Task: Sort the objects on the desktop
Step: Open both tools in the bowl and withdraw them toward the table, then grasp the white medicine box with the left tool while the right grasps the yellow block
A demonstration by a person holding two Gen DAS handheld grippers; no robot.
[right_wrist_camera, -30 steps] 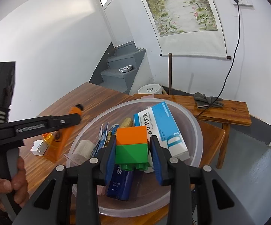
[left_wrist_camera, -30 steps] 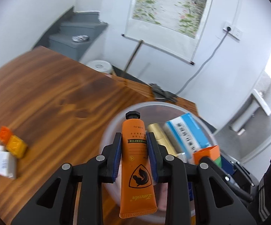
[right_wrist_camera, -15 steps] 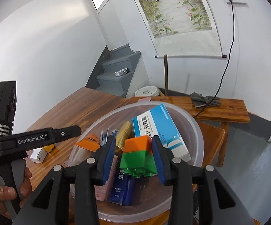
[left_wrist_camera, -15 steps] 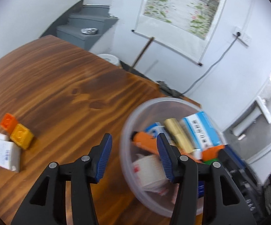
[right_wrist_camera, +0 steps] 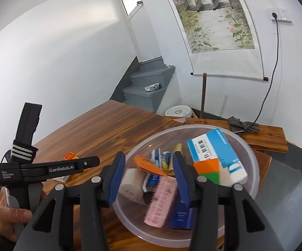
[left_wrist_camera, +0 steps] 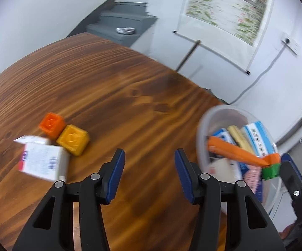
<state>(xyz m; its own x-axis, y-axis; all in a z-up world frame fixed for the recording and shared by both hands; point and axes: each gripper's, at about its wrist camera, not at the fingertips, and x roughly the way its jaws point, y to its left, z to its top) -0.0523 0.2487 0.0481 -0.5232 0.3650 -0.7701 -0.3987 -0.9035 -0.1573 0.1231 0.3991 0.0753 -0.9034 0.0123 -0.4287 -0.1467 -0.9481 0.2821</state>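
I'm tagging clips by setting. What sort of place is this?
Probably a room in a home or small workshop: a wooden table, a hanging scroll painting on a white wall, and grey stairs in the corner.

1. On the left gripper [right_wrist_camera: 88, 163], seen from my right wrist camera, I read "GenRobot.AI" in white along its black arm.
2. On the blue-and-white box [right_wrist_camera: 215, 156] in the bowl [right_wrist_camera: 253, 152] I read a large "D"; its Chinese characters are too blurred for me.
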